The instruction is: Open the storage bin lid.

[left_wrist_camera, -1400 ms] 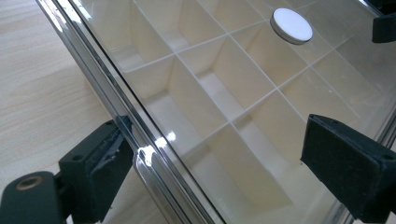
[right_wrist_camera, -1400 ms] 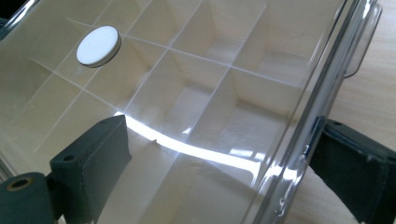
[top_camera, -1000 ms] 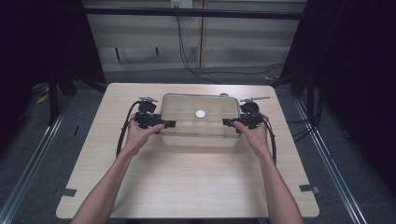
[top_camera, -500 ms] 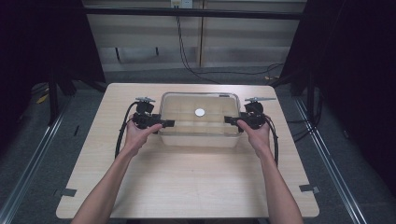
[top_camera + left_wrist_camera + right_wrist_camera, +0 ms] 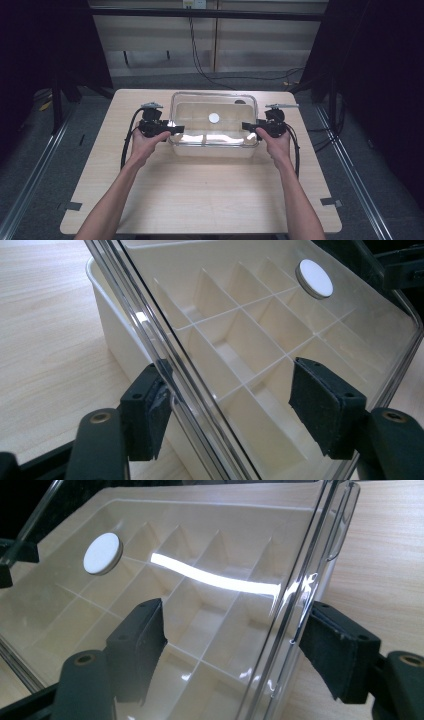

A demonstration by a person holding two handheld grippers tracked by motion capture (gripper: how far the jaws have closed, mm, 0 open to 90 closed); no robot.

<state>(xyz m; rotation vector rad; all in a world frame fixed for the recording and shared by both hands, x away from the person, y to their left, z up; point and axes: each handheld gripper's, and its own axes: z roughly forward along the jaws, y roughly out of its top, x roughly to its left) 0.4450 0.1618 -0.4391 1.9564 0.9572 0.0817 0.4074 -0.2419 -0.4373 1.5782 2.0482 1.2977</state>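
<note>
Clear lid w/ white round knob is sitting on the cream divided box, mid tabletop. Left hand-held gripper & right hand-held gripper are straddling the lid's ends, jaws closing in vs. earlier, prob. not yet clamping; hands hardly shifted.

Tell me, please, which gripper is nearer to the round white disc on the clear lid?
Right, slightly. The right gripper straddles the clear lid at its right edge, the left gripper at its left edge, and the round white disc sits a little right of centre.
</note>
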